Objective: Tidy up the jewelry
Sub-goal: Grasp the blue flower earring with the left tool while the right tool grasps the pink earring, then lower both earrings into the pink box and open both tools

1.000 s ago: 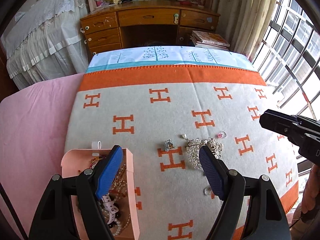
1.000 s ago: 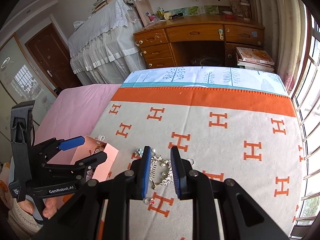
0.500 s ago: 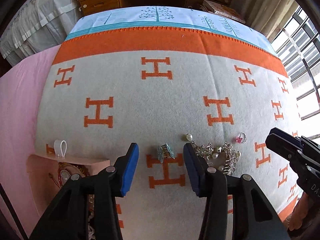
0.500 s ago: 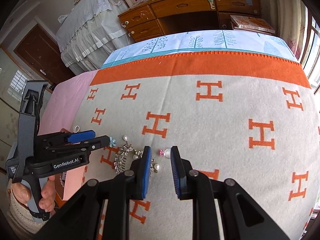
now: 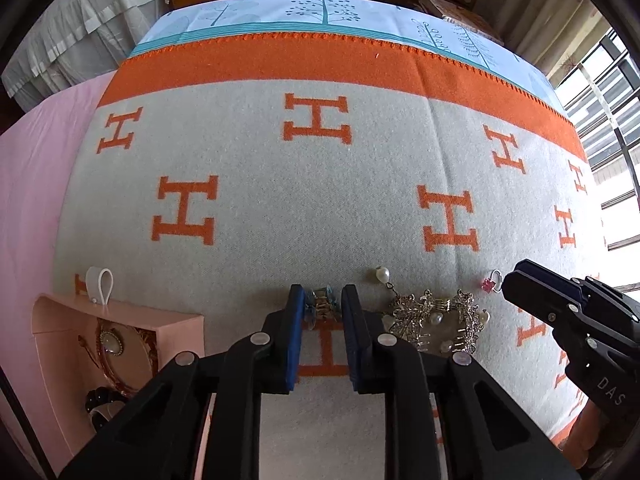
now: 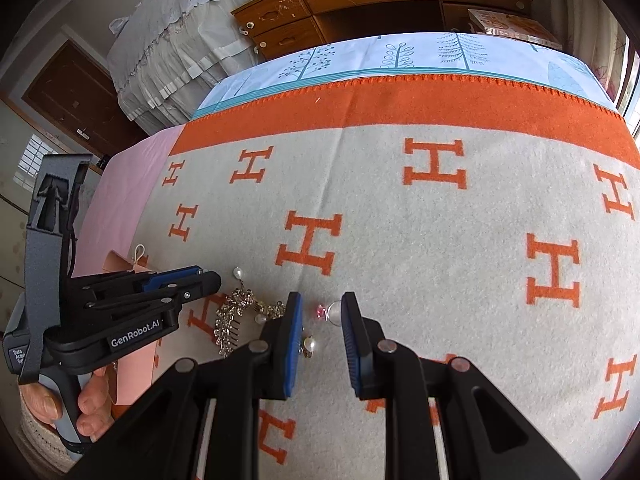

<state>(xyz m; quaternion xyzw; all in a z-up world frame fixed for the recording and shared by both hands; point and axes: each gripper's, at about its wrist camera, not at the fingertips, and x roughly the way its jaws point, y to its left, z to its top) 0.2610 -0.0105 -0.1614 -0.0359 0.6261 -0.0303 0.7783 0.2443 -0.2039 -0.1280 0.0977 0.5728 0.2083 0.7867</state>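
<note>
The left tool [image 5: 322, 308] is pointing steeply down at the H-patterned blanket [image 5: 320, 200] on the bed, its jaws closing around a small blue-and-gold hair clip [image 5: 320, 307] lying between the pads. Just beside it a pearl-studded hair comb [image 5: 434, 320] is lying on the blanket, with the pink jewelry box [image 5: 120, 320] off to the left. The right tool [image 6: 322, 312] is hovering with jaws narrowly parted and released, grasping nothing, a pink-stone ring [image 6: 326, 311] sitting in its gap.
</note>
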